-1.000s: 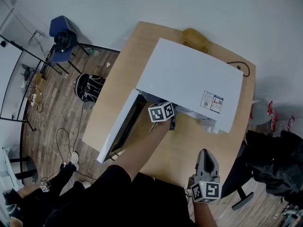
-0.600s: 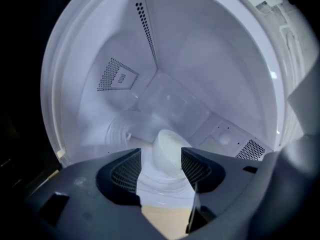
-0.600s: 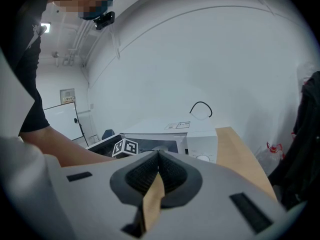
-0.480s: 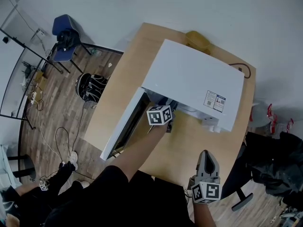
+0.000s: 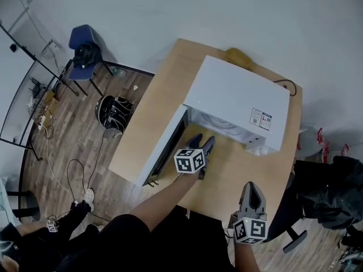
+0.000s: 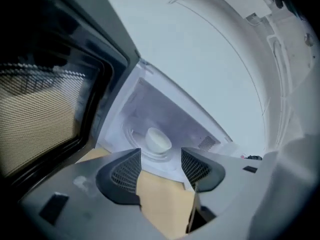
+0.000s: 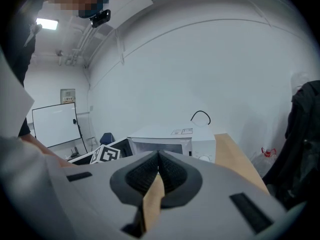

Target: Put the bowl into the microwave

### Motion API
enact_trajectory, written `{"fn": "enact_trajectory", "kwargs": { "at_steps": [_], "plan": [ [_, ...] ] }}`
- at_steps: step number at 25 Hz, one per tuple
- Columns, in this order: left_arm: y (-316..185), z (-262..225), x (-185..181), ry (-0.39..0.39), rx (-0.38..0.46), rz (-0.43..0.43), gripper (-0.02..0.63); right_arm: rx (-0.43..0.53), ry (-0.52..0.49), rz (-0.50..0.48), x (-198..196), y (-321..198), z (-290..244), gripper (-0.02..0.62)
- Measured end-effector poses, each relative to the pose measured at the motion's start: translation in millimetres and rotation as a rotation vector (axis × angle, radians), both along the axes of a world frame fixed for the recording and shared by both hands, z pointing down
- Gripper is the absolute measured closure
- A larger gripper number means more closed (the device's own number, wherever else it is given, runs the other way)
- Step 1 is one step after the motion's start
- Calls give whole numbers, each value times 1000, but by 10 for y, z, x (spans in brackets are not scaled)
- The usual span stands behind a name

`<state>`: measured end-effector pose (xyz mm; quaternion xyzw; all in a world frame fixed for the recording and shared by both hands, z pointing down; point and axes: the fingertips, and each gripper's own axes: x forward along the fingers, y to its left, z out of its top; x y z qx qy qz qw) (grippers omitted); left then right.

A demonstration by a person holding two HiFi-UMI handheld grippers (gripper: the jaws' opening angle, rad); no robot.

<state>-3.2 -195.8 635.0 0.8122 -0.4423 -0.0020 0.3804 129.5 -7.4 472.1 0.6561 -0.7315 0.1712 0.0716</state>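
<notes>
Since a second earlier, the left gripper (image 5: 202, 142) had drawn back out of the microwave (image 5: 235, 98) mouth toward me. Its jaws had just been opening and stood apart with nothing between them. I held it on an outstretched forearm, tipped slightly downward at the cavity, with the open door (image 5: 164, 152) to its left. The right gripper (image 5: 250, 186) hung close to my body, jaws clenched together on nothing. Straight ahead of the left gripper, beyond its jaws, the bowl (image 6: 158, 140) sat on the turntable (image 6: 131, 134) inside. It looked small, white and rounded; rim-up or not, I couldn't tell.
</notes>
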Motion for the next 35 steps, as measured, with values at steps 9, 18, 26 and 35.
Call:
{"fn": "enact_trajectory", "kwargs": {
  "at_steps": [9,18,26,35],
  "plan": [
    [1139,-723,-325,13,64,91,378,-5,35,121,22,710,-80,537],
    [2295,-1591,-389,-27,325,281,594,-19,23,33,-377,1133,-153,537],
    [3079,-2243,-282,-210,535,185,594,51,45,-95,-519,1471,-433,537],
    [4068,-2388,276,-251,555,115,594,76,33,-101,48,2350,-701,537]
  ]
}}
